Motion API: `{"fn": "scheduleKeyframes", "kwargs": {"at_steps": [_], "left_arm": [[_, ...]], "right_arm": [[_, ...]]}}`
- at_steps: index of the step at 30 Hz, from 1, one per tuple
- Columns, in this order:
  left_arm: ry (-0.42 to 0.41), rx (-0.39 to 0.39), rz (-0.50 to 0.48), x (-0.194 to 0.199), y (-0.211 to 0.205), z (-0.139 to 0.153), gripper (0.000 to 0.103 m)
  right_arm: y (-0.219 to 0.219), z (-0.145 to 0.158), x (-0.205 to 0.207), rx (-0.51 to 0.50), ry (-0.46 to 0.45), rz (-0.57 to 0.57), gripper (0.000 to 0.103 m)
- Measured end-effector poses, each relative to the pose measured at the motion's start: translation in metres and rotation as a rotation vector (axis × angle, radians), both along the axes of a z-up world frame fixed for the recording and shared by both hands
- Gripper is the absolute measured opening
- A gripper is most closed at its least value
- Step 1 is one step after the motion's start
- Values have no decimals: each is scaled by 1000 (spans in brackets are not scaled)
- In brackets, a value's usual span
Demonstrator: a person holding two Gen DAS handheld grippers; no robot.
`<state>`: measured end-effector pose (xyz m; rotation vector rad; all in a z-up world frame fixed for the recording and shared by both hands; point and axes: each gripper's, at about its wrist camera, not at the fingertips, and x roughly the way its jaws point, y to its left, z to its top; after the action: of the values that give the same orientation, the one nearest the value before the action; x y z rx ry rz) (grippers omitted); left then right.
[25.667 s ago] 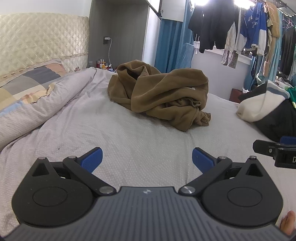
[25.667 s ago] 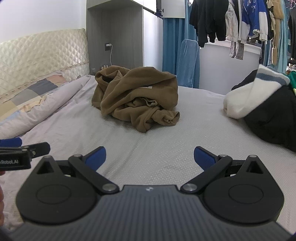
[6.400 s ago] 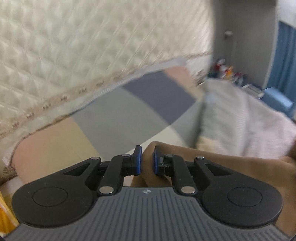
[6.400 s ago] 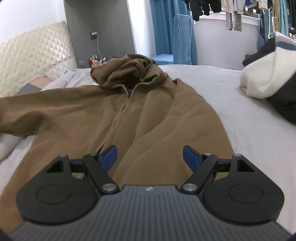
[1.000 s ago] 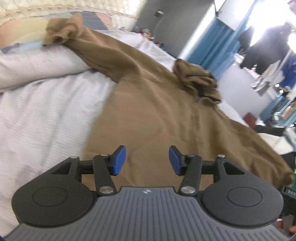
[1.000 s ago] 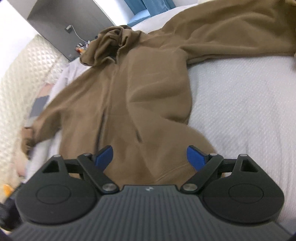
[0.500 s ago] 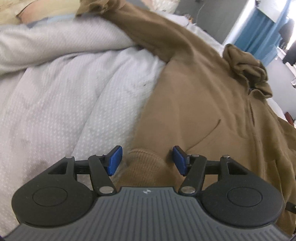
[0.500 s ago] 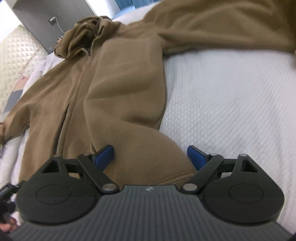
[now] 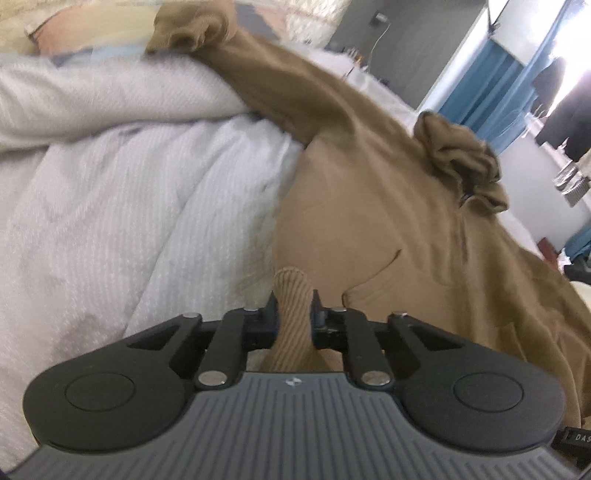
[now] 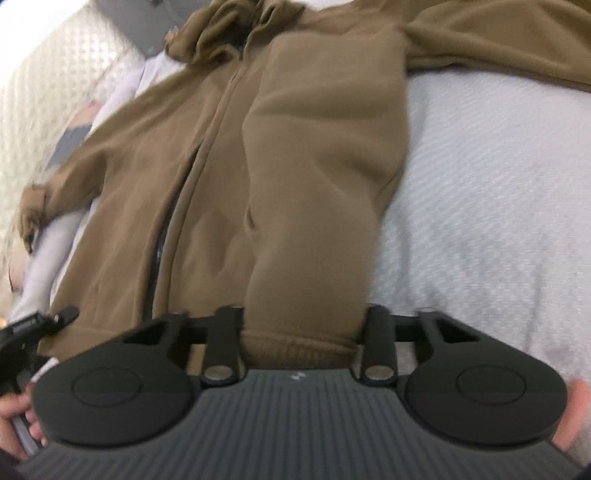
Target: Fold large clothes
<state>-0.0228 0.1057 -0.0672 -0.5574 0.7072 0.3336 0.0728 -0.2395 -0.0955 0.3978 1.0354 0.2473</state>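
Note:
A brown zip-up hoodie (image 9: 388, 206) lies spread face up on the bed, hood (image 9: 458, 155) at the far end, one sleeve reaching up to the pillow. My left gripper (image 9: 294, 314) is shut on the ribbed hem (image 9: 291, 291) at the hoodie's near left corner. In the right wrist view the hoodie (image 10: 314, 147) shows its zip (image 10: 207, 147) running up the middle. My right gripper (image 10: 304, 321) is closing, with a thick bunch of the hem at the near right corner squeezed between its fingers. The left gripper (image 10: 37, 325) shows at that view's left edge.
A white textured bed cover (image 9: 129, 206) lies under the hoodie, with a rolled duvet (image 9: 92, 92) and a pillow (image 9: 74, 33) on the left. A quilted headboard (image 10: 48, 74) stands behind. Blue curtains (image 9: 480, 85) and hanging clothes (image 9: 561, 110) are far off. A person's hand (image 10: 14, 413) holds the left gripper.
Both grippers have dropped onto the hoodie's near hem and closed on it, where half a second ago their jaws stood wide around the fabric.

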Motion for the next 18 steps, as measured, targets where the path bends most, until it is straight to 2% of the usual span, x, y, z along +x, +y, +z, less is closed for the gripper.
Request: {"fn": "scheduleKeyframes", "kwargs": {"at_steps": [6, 9, 12, 16, 18], "left_arm": [[-24, 56, -67, -16, 6, 38, 13], [-25, 26, -70, -28, 21, 55, 13], [-10, 43, -82, -40, 28, 70, 13], [40, 41, -101, -58, 29, 77, 13], [100, 63, -118, -60, 24, 72, 14]], "right_arm": [[-13, 45, -26, 71, -97, 3, 24], [-21, 67, -40, 104, -109, 18, 24], [-18, 83, -52, 104, -112, 60, 24], [-16, 86, -77, 79, -84, 103, 24], [-16, 80, -82, 62, -50, 112, 24]]}}
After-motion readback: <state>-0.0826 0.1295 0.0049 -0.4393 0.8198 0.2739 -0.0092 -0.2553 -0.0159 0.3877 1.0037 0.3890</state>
